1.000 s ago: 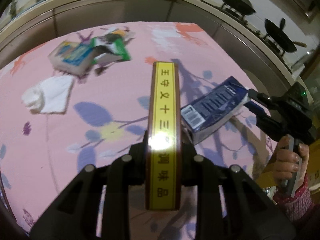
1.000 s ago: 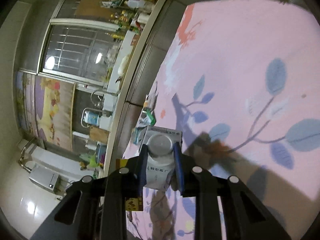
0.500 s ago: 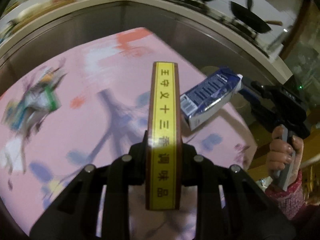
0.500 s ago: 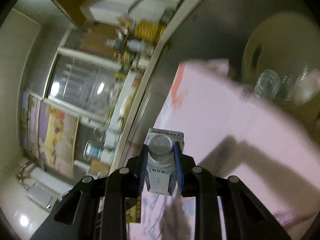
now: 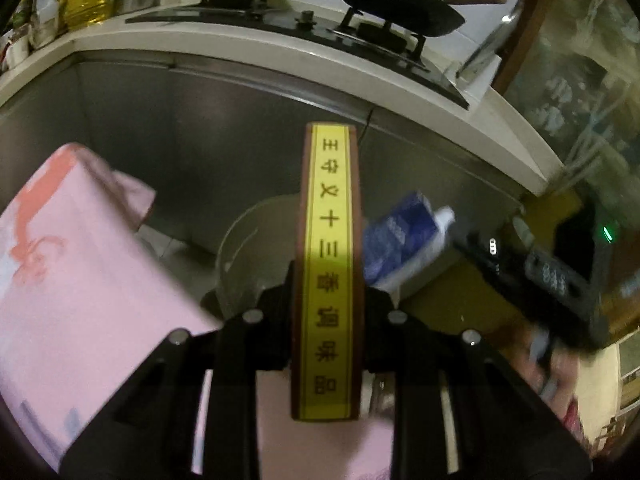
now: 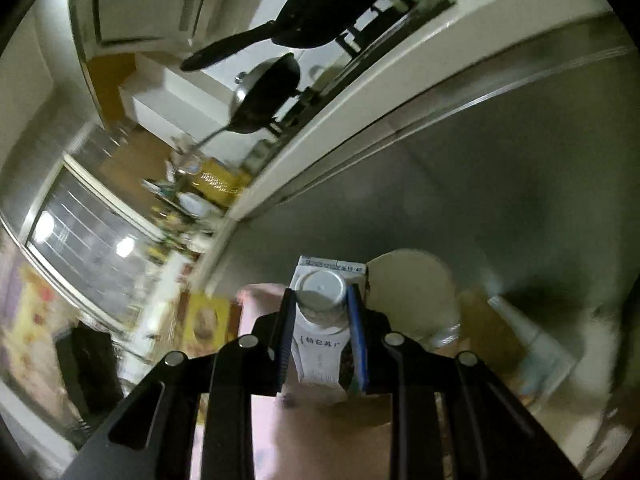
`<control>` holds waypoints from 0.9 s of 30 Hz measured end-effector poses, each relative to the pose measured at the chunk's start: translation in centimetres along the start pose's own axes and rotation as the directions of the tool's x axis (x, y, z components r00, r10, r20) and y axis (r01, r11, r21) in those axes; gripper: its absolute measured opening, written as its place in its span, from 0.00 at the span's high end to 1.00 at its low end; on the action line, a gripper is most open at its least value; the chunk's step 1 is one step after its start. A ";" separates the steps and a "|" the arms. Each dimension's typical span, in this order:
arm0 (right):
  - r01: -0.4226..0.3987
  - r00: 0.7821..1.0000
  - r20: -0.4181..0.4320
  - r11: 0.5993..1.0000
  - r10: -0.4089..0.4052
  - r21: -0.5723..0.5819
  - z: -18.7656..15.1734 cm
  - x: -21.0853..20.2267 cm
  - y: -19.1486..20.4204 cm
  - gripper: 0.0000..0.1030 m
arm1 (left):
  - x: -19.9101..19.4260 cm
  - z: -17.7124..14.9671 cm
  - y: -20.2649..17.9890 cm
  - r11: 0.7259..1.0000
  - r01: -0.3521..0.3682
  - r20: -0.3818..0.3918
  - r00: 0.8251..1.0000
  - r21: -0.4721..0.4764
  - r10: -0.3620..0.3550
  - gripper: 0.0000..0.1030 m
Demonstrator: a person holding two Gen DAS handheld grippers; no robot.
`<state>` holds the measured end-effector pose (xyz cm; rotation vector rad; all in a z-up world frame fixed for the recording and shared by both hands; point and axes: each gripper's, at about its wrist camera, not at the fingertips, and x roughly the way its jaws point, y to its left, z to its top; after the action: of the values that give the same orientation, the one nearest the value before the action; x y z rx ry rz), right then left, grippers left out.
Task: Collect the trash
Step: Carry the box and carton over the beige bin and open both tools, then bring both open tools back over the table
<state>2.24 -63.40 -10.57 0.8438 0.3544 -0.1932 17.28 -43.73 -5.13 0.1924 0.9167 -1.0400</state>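
Seasoning box (image 5: 331, 268), yellow-edged with printed characters, stands on edge between the left gripper (image 5: 330, 294) jaws, which have just eased slightly wider yet still flank it closely. Beyond those jaws sits a pale bin (image 5: 256, 248); the pink-clothed bench (image 5: 80, 280) lies left. Right gripper (image 6: 322, 334) jaws clamp a capped milk carton (image 6: 326, 320), the same bin (image 6: 412, 284) just beyond them.

Two dark pans (image 5: 396, 4) are sitting on the stove (image 5: 296, 24) atop a pale counter (image 5: 500, 116), steel cabinet fronts (image 5: 200, 136) are running beneath, and ceiling lights are reflecting in a window (image 6: 88, 236).
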 end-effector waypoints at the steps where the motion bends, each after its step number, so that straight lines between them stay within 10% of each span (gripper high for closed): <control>1: 0.019 1.000 0.001 1.000 -0.019 -0.022 -0.3 0.4 0.0 0.76 | 1.8 0.4 -0.2 1.000 -0.021 -0.006 1.000 0.005 0.021 0.68; 3: 0.023 1.000 -0.013 0.999 -0.024 -0.034 -1.0 1.4 -0.5 0.71 | 4.2 0.5 -0.2 0.997 -0.073 -0.048 0.996 0.004 0.073 0.37; 18: -0.070 0.997 -0.008 0.997 0.070 0.017 -5.3 -0.8 0.3 0.59 | -3.3 -6.0 3.4 0.983 -0.157 0.014 0.987 -0.094 0.159 0.37; 27: -0.153 0.980 -0.131 0.988 0.152 0.003 -11.3 -2.3 5.6 0.59 | -11.2 -13.3 3.4 0.891 -0.447 0.057 0.890 -0.078 0.452 0.37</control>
<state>-0.79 -51.14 -12.64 0.8754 0.4107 0.0065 10.50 -27.42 -6.22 0.2969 0.7865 -0.5813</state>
